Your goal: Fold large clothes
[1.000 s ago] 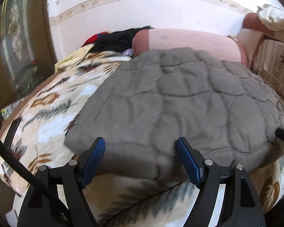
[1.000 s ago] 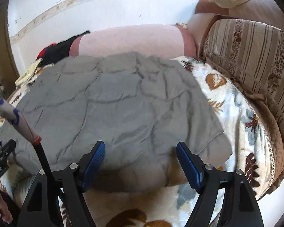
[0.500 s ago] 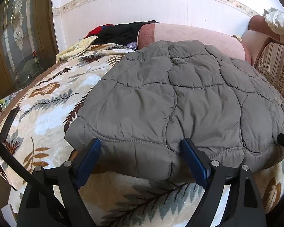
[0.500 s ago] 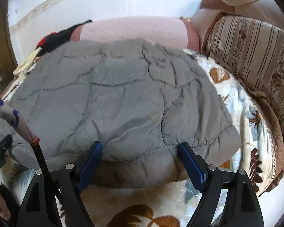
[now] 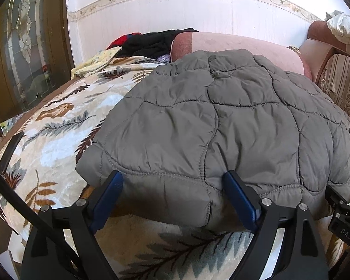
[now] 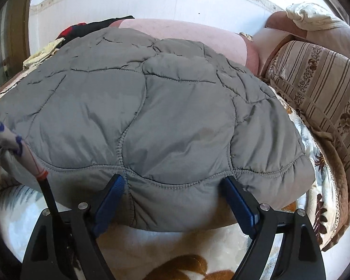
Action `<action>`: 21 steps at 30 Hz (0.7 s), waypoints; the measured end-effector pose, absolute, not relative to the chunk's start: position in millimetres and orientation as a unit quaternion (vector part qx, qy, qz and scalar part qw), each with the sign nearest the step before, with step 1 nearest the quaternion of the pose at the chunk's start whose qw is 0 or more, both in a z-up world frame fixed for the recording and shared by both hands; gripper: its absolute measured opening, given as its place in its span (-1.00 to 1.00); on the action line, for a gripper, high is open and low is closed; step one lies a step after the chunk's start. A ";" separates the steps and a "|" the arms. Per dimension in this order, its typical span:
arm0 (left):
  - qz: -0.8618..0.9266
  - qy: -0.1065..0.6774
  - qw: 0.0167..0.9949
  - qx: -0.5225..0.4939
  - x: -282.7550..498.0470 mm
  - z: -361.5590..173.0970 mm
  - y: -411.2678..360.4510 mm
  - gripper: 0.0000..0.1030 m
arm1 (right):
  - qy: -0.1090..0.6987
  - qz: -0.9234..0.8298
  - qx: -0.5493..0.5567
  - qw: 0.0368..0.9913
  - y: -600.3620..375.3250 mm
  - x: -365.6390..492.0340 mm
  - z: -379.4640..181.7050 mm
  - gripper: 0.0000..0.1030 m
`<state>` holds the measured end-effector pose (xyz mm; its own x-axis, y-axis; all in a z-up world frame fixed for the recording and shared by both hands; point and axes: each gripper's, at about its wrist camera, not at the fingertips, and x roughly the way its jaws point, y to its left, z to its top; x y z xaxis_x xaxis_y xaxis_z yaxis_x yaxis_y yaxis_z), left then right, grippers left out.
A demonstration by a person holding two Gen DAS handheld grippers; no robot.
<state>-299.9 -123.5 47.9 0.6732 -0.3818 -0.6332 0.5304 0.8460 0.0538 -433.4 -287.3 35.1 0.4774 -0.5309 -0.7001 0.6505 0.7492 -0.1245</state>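
On leaf-print blanket point(image 5: 58, 140): grey quilted jacket point(image 5: 221, 121), hem between open left gripper point(image 5: 172, 182) jaws.

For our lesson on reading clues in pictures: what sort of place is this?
Most likely a room in a home. A leaf-print blanket covers a bed or couch, a striped sofa back stands beside it, and loose clothes lie piled by the wall.
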 end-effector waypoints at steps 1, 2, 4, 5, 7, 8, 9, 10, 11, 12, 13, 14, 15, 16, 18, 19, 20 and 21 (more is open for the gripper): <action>-0.251 0.316 0.908 0.117 -299.7 47.6 -124.2 0.72 | 0.377 -0.346 0.079 0.855 -288.5 -433.1 35.0 0.77; -0.250 0.315 0.908 0.116 -299.5 47.6 -124.3 0.72 | 0.376 -0.347 0.081 0.855 -289.0 -433.2 34.9 0.77; -0.247 0.308 0.911 0.116 -301.7 49.5 -124.4 0.72 | 0.373 -0.348 0.085 0.856 -286.7 -434.7 37.7 0.77; -0.247 0.306 0.912 0.115 -303.2 50.9 -123.6 0.72 | 0.369 -0.349 0.088 0.857 -286.2 -436.2 40.2 0.77; -0.246 0.298 0.916 0.106 -308.0 57.2 -118.9 0.72 | 0.355 -0.346 0.095 0.863 -284.6 -440.8 47.9 0.68; -0.248 0.292 0.919 0.097 -310.5 62.3 -115.5 0.71 | 0.338 -0.342 0.101 0.871 -283.5 -446.0 54.2 0.66; -0.249 0.285 0.921 0.088 -312.7 67.5 -112.3 0.71 | 0.320 -0.341 0.107 0.878 -283.3 -452.0 61.6 0.65; -0.246 0.278 0.925 0.083 -314.0 71.7 -109.9 0.72 | 0.301 -0.349 0.108 0.881 -283.8 -459.4 70.6 0.65; -0.240 0.277 0.927 0.079 -313.3 74.4 -108.2 0.72 | 0.286 -0.362 0.108 0.881 -285.8 -466.3 77.6 0.65; -0.235 0.281 0.927 0.076 -311.2 75.0 -107.0 0.72 | 0.273 -0.377 0.110 0.878 -288.7 -472.1 82.2 0.65; -0.231 0.294 0.925 0.072 -307.1 73.9 -106.7 0.72 | 0.264 -0.395 0.114 0.873 -294.1 -478.2 85.9 0.65; -0.229 0.317 0.919 0.060 -301.1 70.4 -106.2 0.72 | 0.261 -0.416 0.128 0.862 -304.1 -485.1 87.6 0.65; -0.229 0.330 0.914 0.052 -297.9 67.9 -105.6 0.71 | 0.263 -0.426 0.143 0.854 -312.2 -489.3 85.7 0.65; -0.230 0.342 0.910 0.046 -295.8 65.0 -106.3 0.71 | 0.268 -0.429 0.162 0.847 -320.8 -492.1 82.0 0.65; -0.238 0.353 0.903 0.055 -296.3 58.9 -113.1 0.72 | 0.294 -0.426 0.213 0.829 -340.1 -493.1 66.6 0.65; -0.236 0.348 0.905 0.067 -298.3 56.1 -117.3 0.72 | 0.306 -0.420 0.229 0.823 -345.9 -490.2 61.0 0.66; -0.235 0.341 0.907 0.074 -299.9 53.7 -118.8 0.72 | 0.318 -0.417 0.229 0.820 -348.3 -484.6 57.2 0.67; -0.233 0.334 0.910 0.079 -301.4 51.2 -120.6 0.72 | 0.323 -0.420 0.219 0.820 -346.1 -480.8 56.4 0.70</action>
